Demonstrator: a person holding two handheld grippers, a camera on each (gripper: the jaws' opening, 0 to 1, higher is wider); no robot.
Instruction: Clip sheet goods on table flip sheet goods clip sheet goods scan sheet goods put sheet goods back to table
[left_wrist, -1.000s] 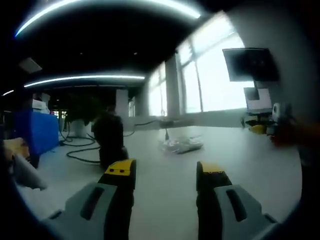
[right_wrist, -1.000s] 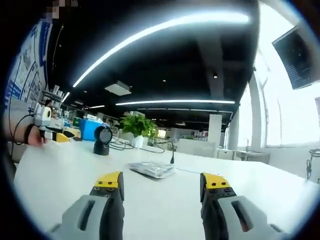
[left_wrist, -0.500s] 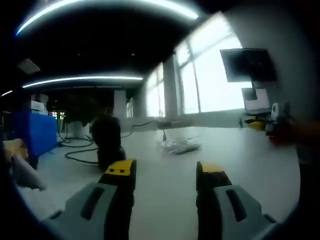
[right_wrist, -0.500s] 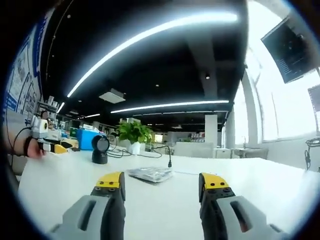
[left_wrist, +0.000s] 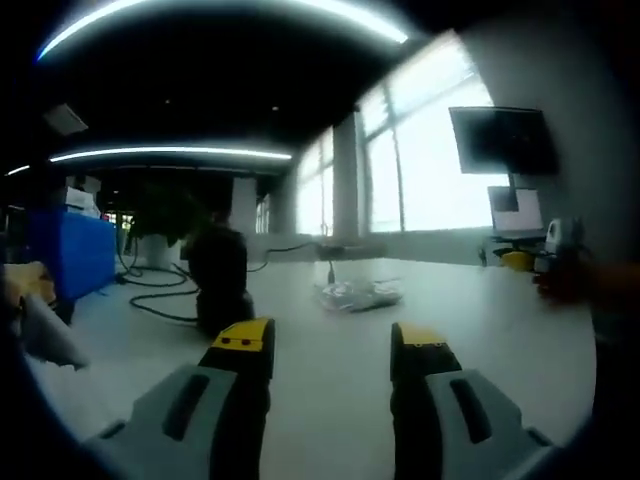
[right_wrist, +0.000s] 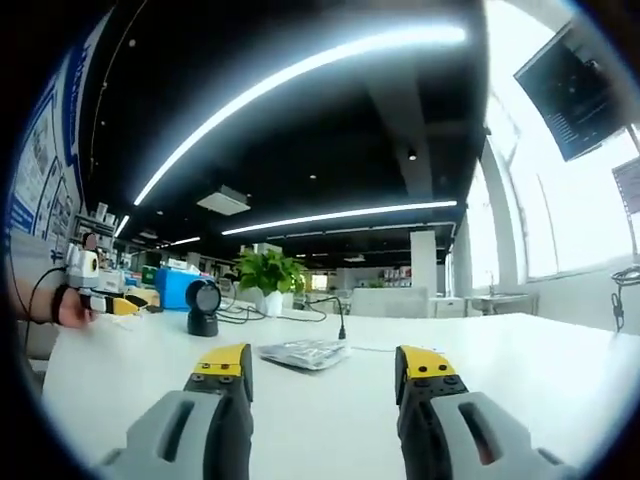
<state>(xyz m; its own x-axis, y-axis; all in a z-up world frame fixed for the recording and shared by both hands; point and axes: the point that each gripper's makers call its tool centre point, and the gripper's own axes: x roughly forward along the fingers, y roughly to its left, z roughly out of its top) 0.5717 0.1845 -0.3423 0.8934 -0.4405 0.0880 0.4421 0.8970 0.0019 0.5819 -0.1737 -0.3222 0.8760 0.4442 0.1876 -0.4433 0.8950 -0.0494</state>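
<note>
Jaws of the left gripper stand wide apart over the white table, holding and touching nothing. Ahead of them, between the jaw tips and farther off, lies the clear packet of sheet goods; the dark scanner stands to the left of it, nearer, with black cables trailing behind. Right gripper is likewise wide and bare above the table. Beyond its tips, the sheet goods lie flat, scanner up-left, a potted plant farther back. At far left the other gripper sits in a person's hand. Long ceiling lights and bright windows close the room.
</note>
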